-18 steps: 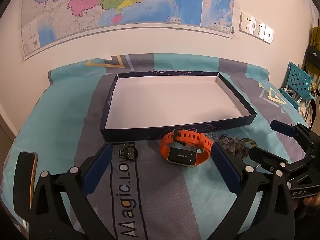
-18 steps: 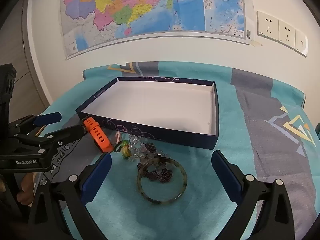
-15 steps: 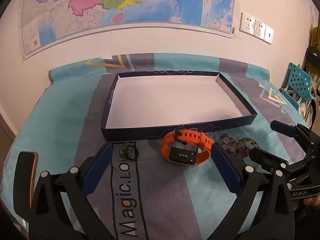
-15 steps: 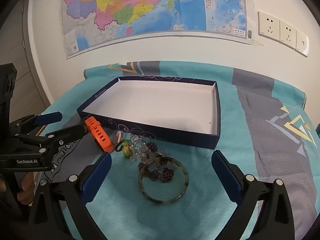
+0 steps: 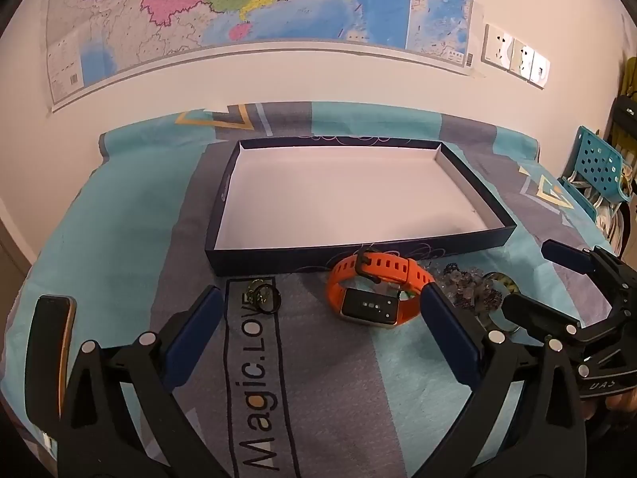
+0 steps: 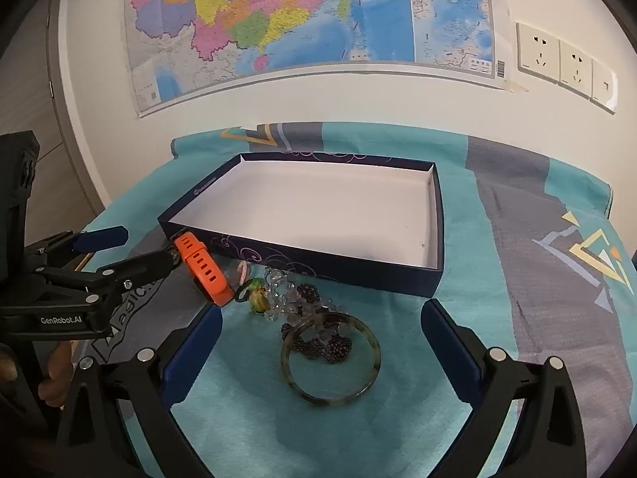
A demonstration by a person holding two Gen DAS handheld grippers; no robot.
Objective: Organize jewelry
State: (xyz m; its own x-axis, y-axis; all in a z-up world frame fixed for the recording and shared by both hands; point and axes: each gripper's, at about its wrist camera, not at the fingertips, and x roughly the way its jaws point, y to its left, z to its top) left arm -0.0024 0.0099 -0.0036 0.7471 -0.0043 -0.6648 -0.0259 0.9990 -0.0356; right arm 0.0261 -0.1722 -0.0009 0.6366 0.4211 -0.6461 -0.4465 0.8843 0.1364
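Observation:
An empty dark blue box (image 5: pixel 223 199) (image 6: pixel 436 215) with a white inside lies on the cloth. An orange watch (image 5: pixel 378 279) (image 6: pixel 203 267) lies just in front of it, near my open left gripper's (image 5: pixel 318 318) right finger. A small ring (image 5: pixel 264 296) lies near its left finger. My right gripper (image 6: pixel 318 338) is open over a mottled bangle (image 6: pixel 294 378), with dark and clear bead bracelets (image 6: pixel 306 294) just beyond. The beads also show in the left wrist view (image 5: pixel 466 285). Each gripper shows in the other's view: the right (image 5: pixel 529 279), the left (image 6: pixel 139 247).
A teal and grey cloth (image 5: pixel 119 219) covers the table, which stands against a wall with a map (image 6: pixel 310 16) and sockets (image 6: pixel 565 61). A phone (image 5: pixel 49 342) lies at the left edge. A teal rack (image 5: pixel 599 167) stands off to the right.
Both views have shifted very slightly, the right gripper a little nearer to the bangle. Nothing has been taken hold of or moved on the cloth.

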